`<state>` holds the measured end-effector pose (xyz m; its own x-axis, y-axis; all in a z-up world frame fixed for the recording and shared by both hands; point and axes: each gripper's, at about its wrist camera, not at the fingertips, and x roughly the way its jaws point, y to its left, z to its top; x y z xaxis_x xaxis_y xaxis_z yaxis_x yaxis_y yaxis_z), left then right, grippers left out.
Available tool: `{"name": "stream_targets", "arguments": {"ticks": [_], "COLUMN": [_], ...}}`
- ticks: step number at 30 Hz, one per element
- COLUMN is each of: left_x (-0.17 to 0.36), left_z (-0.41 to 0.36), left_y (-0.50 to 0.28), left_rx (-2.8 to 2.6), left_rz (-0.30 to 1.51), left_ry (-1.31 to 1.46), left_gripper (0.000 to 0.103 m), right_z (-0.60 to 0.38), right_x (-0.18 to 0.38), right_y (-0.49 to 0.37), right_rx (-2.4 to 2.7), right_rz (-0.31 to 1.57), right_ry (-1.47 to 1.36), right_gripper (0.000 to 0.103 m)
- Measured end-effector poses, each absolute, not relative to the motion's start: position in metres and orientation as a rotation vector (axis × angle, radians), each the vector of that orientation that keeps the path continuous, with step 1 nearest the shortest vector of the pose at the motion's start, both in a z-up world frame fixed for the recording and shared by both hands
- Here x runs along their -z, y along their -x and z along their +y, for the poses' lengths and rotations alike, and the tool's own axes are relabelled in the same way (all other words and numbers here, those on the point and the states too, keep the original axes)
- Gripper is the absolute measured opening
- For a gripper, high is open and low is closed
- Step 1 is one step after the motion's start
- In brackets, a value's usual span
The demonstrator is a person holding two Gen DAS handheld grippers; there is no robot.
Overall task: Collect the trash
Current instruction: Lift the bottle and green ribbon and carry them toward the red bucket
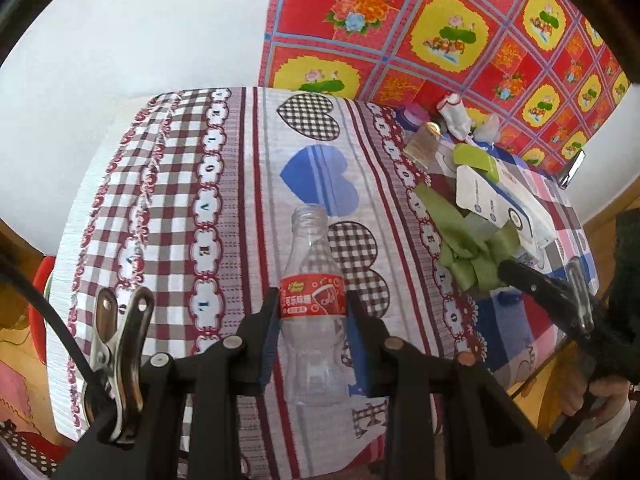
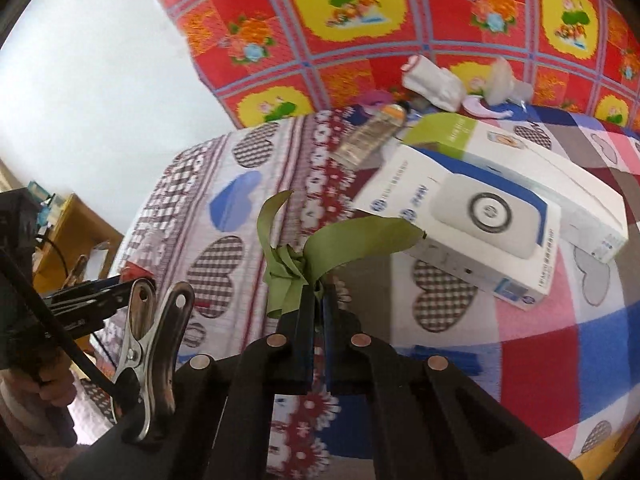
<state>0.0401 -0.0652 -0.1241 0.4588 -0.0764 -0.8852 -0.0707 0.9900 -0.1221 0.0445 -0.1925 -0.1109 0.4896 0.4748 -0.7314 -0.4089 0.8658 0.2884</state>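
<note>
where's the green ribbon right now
The green ribbon is pinched between the fingers of the right gripper, just in front of the white box; in the left wrist view it shows at right, beside that box.

Surface cover: patterned cloth [image 1: 240, 184] with maroon checks, "LOVE" bands and blue and checked hearts, draped over the bed.
Adjoining cover: plaid blanket [image 2: 560, 360] in blue, red, pink and white, on the right side of the surface.
Backdrop: red floral sheet [image 1: 440, 32] with yellow medallions, hanging behind the bed.
Wall: plain white [image 1: 140, 32], left of the sheet.
Furniture: wooden cabinet [image 2: 76, 232] at the left edge of the right wrist view, contents too blurred to tell.
</note>
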Motion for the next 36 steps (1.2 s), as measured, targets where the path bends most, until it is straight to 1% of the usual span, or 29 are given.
{"name": "stream_targets", "arguments": {"ticks": [15,26,36], "left_x": [0.102,0.083,0.077], "left_z": [-0.053,-0.048,-0.031], "left_y": [-0.018,-0.004,0.015], "left_rx": [-0.114,-0.201,-0.293], "left_rz": [1.05,0.998,0.972], "left_ry": [0.2,0.231,0.264], "left_gripper": [0.032,0.032,0.032], "right_z": [-0.166,-0.154,-0.126], "right_x": [0.079,0.071,0.067], "right_y": [-0.033,-0.032,-0.027], "right_rx": [-0.705,-0.833,-0.937], "right_rz": [0.869,0.851,0.838], "right_ry": [-0.01,0.032,0.094], "right_gripper": [0.004,0.004,0.004]}}
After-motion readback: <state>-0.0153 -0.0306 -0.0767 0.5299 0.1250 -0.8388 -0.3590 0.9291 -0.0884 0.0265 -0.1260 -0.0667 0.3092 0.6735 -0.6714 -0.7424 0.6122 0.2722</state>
